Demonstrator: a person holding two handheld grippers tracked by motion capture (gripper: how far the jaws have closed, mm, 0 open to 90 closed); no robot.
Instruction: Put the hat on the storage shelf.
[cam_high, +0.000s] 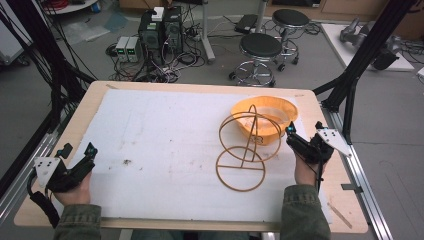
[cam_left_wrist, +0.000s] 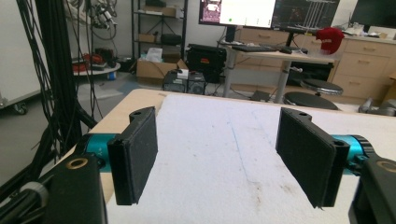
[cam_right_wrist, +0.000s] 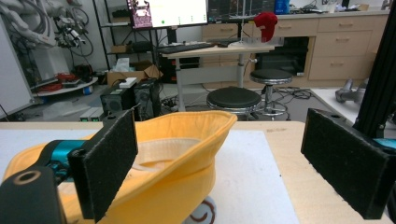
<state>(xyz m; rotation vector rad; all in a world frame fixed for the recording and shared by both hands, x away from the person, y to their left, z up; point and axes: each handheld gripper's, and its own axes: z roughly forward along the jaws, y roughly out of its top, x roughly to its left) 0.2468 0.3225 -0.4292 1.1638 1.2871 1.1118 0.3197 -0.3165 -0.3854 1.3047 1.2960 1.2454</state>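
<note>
Right gripper (cam_high: 301, 136) sitting at the right edge of the table (cam_high: 75, 125), just beside the yellow cap (cam_high: 265, 112), jaws spread wide with nothing between them. Seen along that gripper's own view (cam_right_wrist: 219, 163): cap (cam_right_wrist: 187, 154) up close, tilted with its brim lifted, lying to the left jaw's side and partly behind that pad; impossible to tell whether pad and cap touch. Right-hand pad well clear, over bare wood. Cap resting on the white mat (cam_high: 165, 130) at its far right corner, propped on a small white object with a brown mark (cam_right_wrist: 203, 212), barely visible beneath.

Just in front of the cap, a wire stand (cam_high: 245, 150) of golden-brown rings: one flat ring down on the mat, an upright post rising from it, more rings tilted above and overlapping the cap in the high view.

Over on the left, left gripper (cam_high: 77, 150) held low near the mat's near-left corner, well apart from cap and stand. Its own view (cam_left_wrist: 224, 161): both black pads far apart, empty white mat (cam_left_wrist: 224, 140) stretching away between them, a few dark specks on it.
</note>
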